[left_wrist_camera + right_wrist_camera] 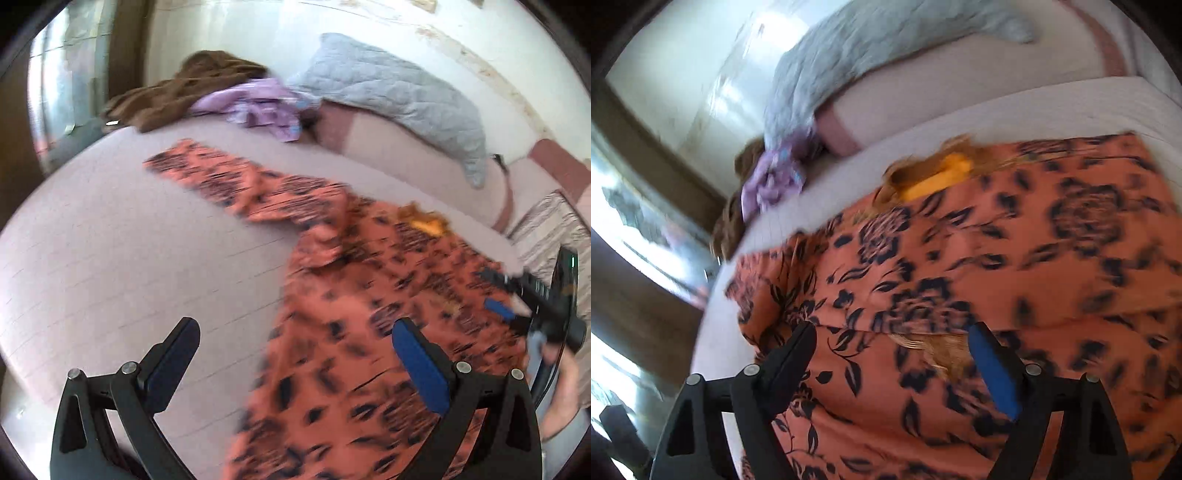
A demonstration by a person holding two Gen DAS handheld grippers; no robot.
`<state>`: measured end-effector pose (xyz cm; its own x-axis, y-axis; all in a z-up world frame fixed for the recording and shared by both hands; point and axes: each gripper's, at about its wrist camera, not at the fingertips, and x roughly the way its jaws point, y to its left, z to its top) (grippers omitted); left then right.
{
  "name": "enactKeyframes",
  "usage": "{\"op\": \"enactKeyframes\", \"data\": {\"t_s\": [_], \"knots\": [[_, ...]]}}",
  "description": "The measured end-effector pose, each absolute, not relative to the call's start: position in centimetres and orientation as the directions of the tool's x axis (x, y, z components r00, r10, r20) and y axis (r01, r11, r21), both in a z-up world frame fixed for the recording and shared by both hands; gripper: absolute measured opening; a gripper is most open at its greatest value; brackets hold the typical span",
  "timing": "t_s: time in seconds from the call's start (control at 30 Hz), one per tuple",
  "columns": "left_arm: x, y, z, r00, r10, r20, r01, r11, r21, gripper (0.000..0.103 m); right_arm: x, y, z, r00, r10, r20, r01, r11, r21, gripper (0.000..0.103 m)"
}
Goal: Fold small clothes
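Orange floral garment [979, 258] on the bed [110, 240], beneath both spread, empty tools [295, 332] [892, 332].

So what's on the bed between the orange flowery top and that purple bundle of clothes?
Nothing: only bare pale bedsheet separates the orange flowery top from the purple clothes. The left wrist view shows it best.

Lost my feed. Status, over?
Both tongs, left and right, open, empty. Orange floral garment spread on bed, unfolded. Nothing blocking.
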<state>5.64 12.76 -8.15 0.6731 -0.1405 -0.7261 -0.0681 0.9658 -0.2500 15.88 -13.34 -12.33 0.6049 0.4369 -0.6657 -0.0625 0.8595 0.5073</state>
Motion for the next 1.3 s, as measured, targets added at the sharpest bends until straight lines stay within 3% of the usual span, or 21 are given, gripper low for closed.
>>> {"op": "enactKeyframes", "data": {"t_s": [0.1,0.2,0.27,0.37,0.43,0.47,0.5,0.67,0.73,0.77,0.8,0.93,1.0,1.07,1.1,1.13,1.2,1.3], "knots": [[9.5,10.1,-7.0,0.663,-0.275,-0.697,0.022,0.937,-0.35,0.103,14.0,-16.3,-10.7,0.648,0.411,-0.641,-0.018,0.85,0.527,0.087],[14.6,7.5,-8.1,0.609,-0.339,-0.717,0.009,0.907,-0.421,0.103,13.1,-19.4,-10.1,0.662,0.421,-0.62,0.026,0.814,0.58,0.087],[17.8,5.9,-9.4,0.566,-0.349,-0.747,-0.013,0.902,-0.431,0.103,11.4,-20.9,-9.8,0.665,0.436,-0.607,0.038,0.791,0.61,0.087],[21.2,3.9,-11.5,0.536,-0.252,-0.806,-0.055,0.942,-0.331,0.103,8.8,-23.3,-10.3,0.668,0.456,-0.587,0.05,0.76,0.648,0.087],[22.1,3.4,-13.3,0.505,-0.201,-0.84,-0.072,0.959,-0.273,0.093,8.3,-24.2,-10.6,0.677,0.468,-0.568,0.059,0.735,0.675,0.087],[22.6,3.2,-14.8,0.452,-0.153,-0.879,-0.084,0.973,-0.213,0.075,8.6,-24.8,-10.8,0.685,0.47,-0.556,0.073,0.715,0.695,0.087],[22.7,3.1,-15.8,0.421,-0.105,-0.901,-0.1,0.982,-0.161,0.063,9.1,-25.5,-11.1,0.691,0.472,-0.548,0.093,0.693,0.715,0.087],[21.5,2.5,-15.9,0.455,-0.049,-0.889,-0.056,0.995,-0.083,0.063,13.3,-29.2,-14.3,0.72,0.463,-0.516,0.265,0.505,0.822,0.086],[21.2,2.4,-15.9,0.455,-0.051,-0.889,-0.044,0.996,-0.08,0.063,14.8,-30.5,-15.4,0.731,0.438,-0.523,0.332,0.442,0.833,0.06],[21.0,2.4,-15.9,0.452,-0.053,-0.89,-0.035,0.996,-0.077,0.063,15.2,-30.9,-15.5,0.732,0.427,-0.532,0.343,0.444,0.828,0.025],[20.9,2.3,-15.8,0.448,-0.057,-0.892,-0.025,0.997,-0.076,0.063,15.7,-31.4,-15.3,0.732,0.392,-0.557,0.365,0.465,0.806,0.008],[19.7,2.2,-14.5,0.485,-0.073,-0.871,-0.002,0.996,-0.085,0.063,14.8,-34.1,-14.9,0.739,0.249,-0.626,0.464,0.486,0.741,0.01],[19.5,1.7,-14.5,0.501,-0.061,-0.863,0.021,0.998,-0.058,0.065,14.5,-34.0,-14.7,0.717,0.263,-0.645,0.459,0.518,0.722,0.016],[19.8,1.2,-15.6,0.46,-0.049,-0.887,0.042,0.999,-0.033,0.065,14.8,-33.2,-14.5,0.662,0.326,-0.675,0.431,0.571,0.699,0.031],[19.9,1.3,-16.1,0.452,-0.043,-0.891,0.045,0.999,-0.025,0.065,14.7,-32.9,-14.2,0.648,0.344,-0.68,0.404,0.601,0.689,0.044],[19.7,1.3,-16.1,0.468,-0.039,-0.883,0.056,0.998,-0.014,0.066,14.6,-32.6,-13.7,0.632,0.366,-0.683,0.378,0.624,0.684,0.063],[19.8,1.5,-15.7,0.468,-0.033,-0.883,0.057,0.998,-0.007,0.065,14.3,-32.2,-11.9,0.62,0.405,-0.672,0.31,0.661,0.684,0.065],[18.7,2.8,-14.0,0.529,-0.065,-0.846,0.039,0.998,-0.053,0.065,13.8,-32.8,-7.8,0.684,0.309,-0.661,0.269,0.735,0.622,0.065]]}}
